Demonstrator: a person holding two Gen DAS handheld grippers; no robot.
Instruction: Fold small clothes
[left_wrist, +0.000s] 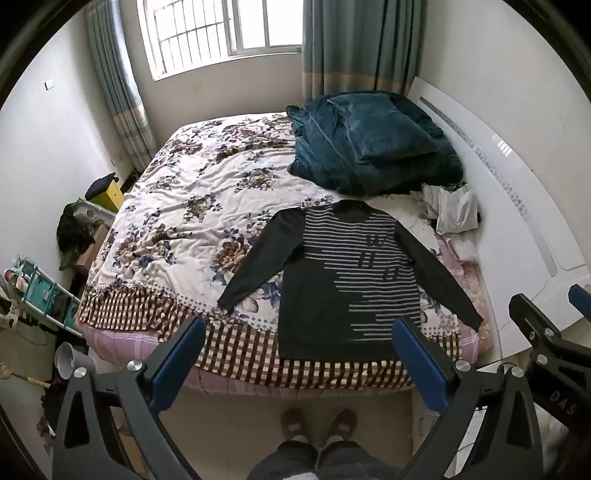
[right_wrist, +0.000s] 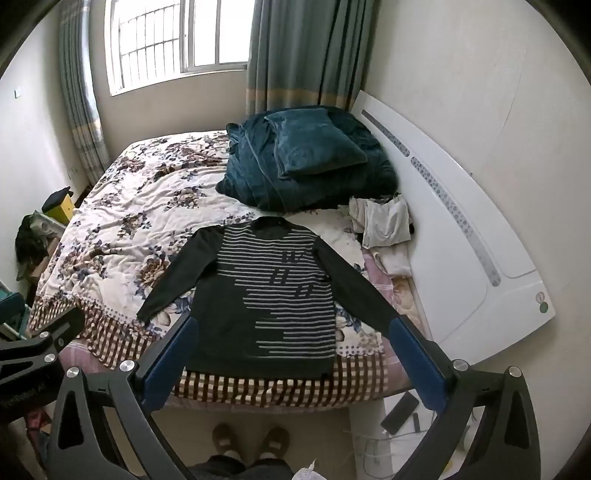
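A dark long-sleeved sweater with grey stripes (left_wrist: 340, 280) lies flat, face up, on the near part of the bed, sleeves spread, hem toward me; it also shows in the right wrist view (right_wrist: 269, 295). My left gripper (left_wrist: 299, 332) is open and empty, held above the bed's near edge in front of the hem. My right gripper (right_wrist: 291, 332) is open and empty, also in front of the hem. The right gripper shows at the left wrist view's right edge (left_wrist: 546, 332). The left gripper shows at the right wrist view's left edge (right_wrist: 48, 343).
The bed has a floral cover (left_wrist: 192, 206) with a checked border. A folded teal blanket and pillow (left_wrist: 373, 144) lie at the far right, with a pile of white clothes (left_wrist: 454, 210) beside the white headboard (left_wrist: 524, 206). Cluttered shelves (left_wrist: 40, 295) stand left. A phone (right_wrist: 400, 410) lies on the floor.
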